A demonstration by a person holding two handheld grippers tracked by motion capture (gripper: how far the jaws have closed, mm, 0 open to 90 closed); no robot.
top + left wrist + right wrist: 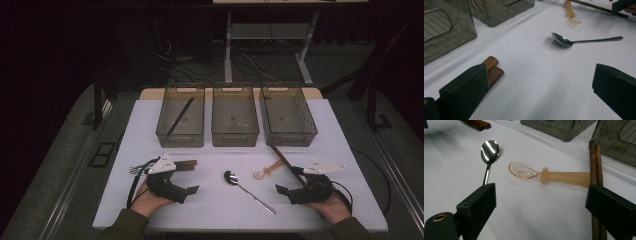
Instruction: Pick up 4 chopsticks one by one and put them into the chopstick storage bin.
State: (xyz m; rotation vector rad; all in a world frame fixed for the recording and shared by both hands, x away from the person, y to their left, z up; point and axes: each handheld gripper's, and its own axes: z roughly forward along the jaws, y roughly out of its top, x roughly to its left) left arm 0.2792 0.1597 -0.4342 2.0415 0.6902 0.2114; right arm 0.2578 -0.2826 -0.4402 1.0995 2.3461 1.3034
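Left gripper (192, 190) released, wooden handles (492, 67) at ten o'clock of it; right gripper (280, 190) released, chopsticks (595, 157) at one.

the high view looks forward and down over the shiny steel spoon (231, 177) from afar — both gripper views sit low beside it, sharing that spoon (563, 40) (489, 150) from opposite sides.

I see three bins (235, 121) in a row at the counter's (210, 210) far side. Before them lie a metal spoon (247, 190) at centre, a plastic spoon (267, 171) to its right, chopsticks (287, 165) beyond that, and wooden-handled cutlery (182, 164) left.
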